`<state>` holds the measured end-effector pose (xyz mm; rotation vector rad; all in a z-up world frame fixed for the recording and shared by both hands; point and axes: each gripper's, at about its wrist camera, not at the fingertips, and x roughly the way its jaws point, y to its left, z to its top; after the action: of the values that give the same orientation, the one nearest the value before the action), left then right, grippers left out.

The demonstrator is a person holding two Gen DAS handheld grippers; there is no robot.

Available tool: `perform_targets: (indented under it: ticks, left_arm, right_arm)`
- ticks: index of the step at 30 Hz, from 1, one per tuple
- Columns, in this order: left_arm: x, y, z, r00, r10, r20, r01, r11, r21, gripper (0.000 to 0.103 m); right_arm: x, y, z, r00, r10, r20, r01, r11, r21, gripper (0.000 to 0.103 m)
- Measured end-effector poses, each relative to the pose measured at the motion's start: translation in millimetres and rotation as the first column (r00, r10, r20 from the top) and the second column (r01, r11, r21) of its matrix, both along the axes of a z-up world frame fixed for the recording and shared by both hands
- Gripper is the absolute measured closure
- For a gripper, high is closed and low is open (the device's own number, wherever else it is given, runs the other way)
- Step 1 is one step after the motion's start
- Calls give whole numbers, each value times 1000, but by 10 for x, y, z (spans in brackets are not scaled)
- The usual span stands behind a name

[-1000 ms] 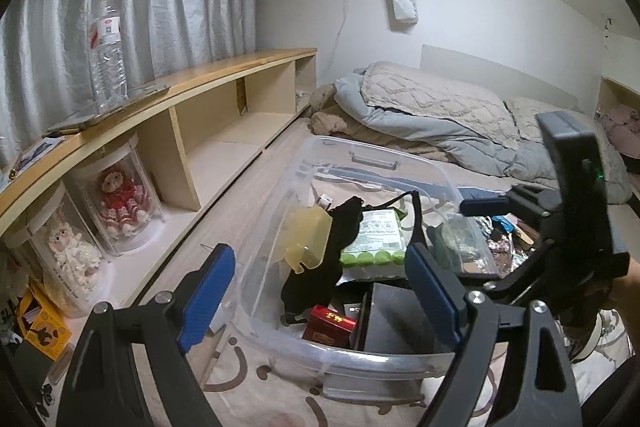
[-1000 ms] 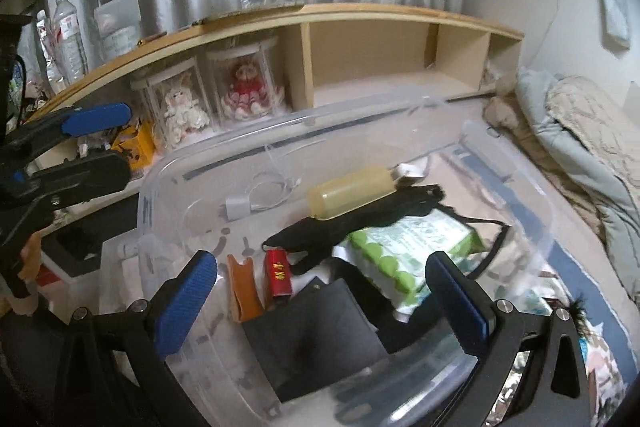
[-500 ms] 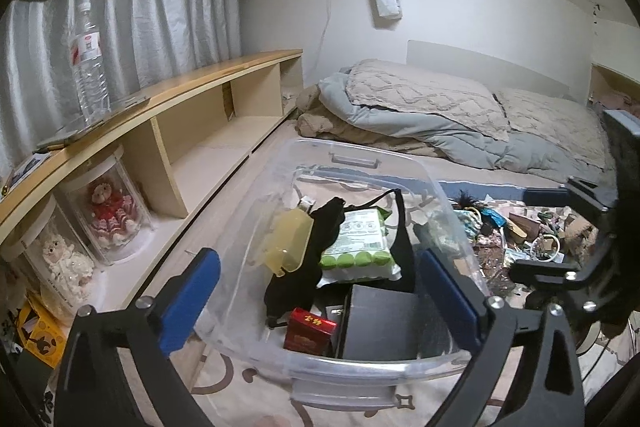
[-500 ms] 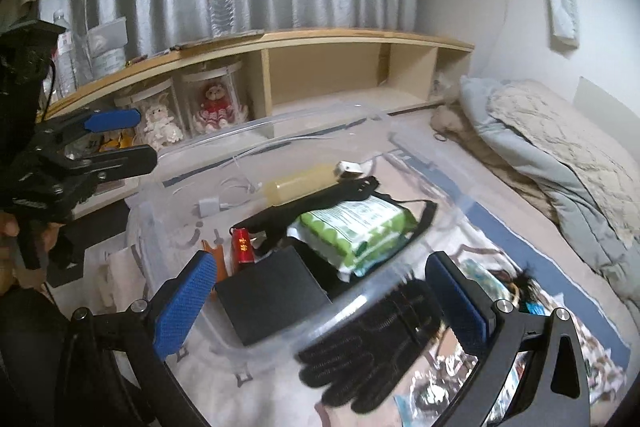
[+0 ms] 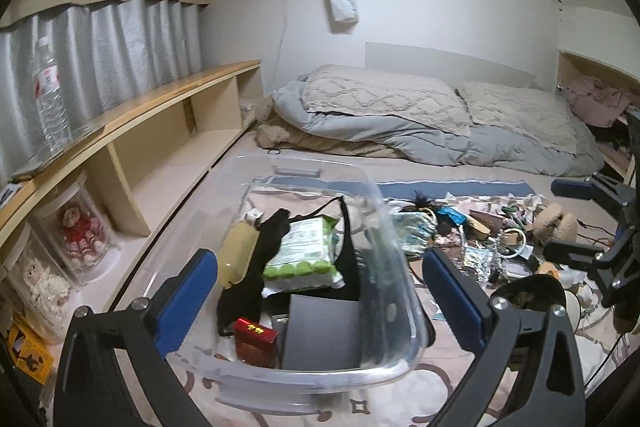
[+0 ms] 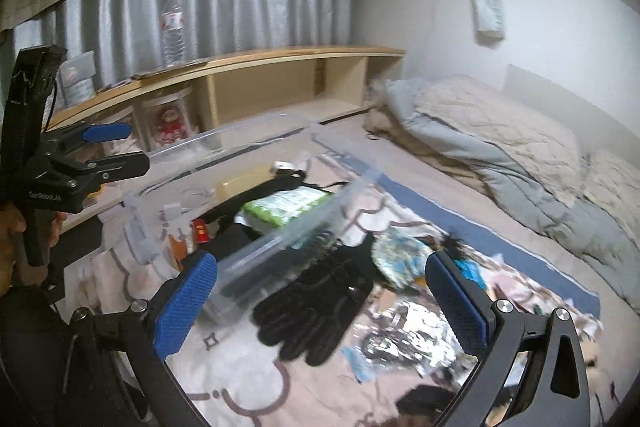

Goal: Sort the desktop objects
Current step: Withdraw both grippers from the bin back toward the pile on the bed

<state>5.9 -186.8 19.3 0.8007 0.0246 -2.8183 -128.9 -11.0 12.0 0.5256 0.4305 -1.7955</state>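
A clear plastic bin [image 5: 396, 251] [image 6: 280, 239] stands on the patterned mat and holds a green wipes pack [image 5: 306, 253], a yellowish bottle [image 5: 238, 251], a red box [image 5: 255, 335], a dark flat box [image 5: 320, 331] and black straps. My left gripper [image 5: 320, 291] hovers open above the bin's near end with nothing between its blue pads. Its side also shows at the left of the right wrist view [image 6: 108, 147]. My right gripper [image 6: 322, 301] is open and empty above a black glove [image 6: 316, 311] lying just outside the bin. A heap of small clutter [image 5: 488, 231] lies right of the bin.
A long wooden shelf [image 5: 152, 99] runs along the left wall, with a water bottle [image 5: 50, 99] on top and doll jars [image 5: 78, 231] below. Folded bedding [image 5: 400, 115] lies at the back. Crinkled foil wrap [image 6: 408, 339] sits on the mat beside the glove.
Both grippers have drawn back from the bin. The left one's jaws widened. The right view swung off the bin's inside to the glove and clutter on the mat.
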Motion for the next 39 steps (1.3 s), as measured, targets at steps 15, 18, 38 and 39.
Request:
perform_targets:
  ticks: [15, 18, 38, 39]
  left_arm:
    - [-261, 524, -17, 996, -93, 14, 93, 996, -9, 0]
    - [-320, 625, -37, 994, -111, 13, 111, 994, -18, 0]
    - [-819, 1266, -159, 979, -202, 25, 203, 979, -15, 0]
    - [-852, 1294, -173, 978, -206, 30, 206, 978, -12, 0]
  right_arm:
    - [-283, 752, -18, 986, -166, -16, 166, 986, 2, 0]
    - [-348, 858, -38, 979, -201, -21, 201, 980, 2, 0]
    - [-891, 1700, -200, 820, -571, -36, 570, 821, -22, 0]
    - [-905, 1730, -199, 816, -577, -35, 577, 817, -27, 0]
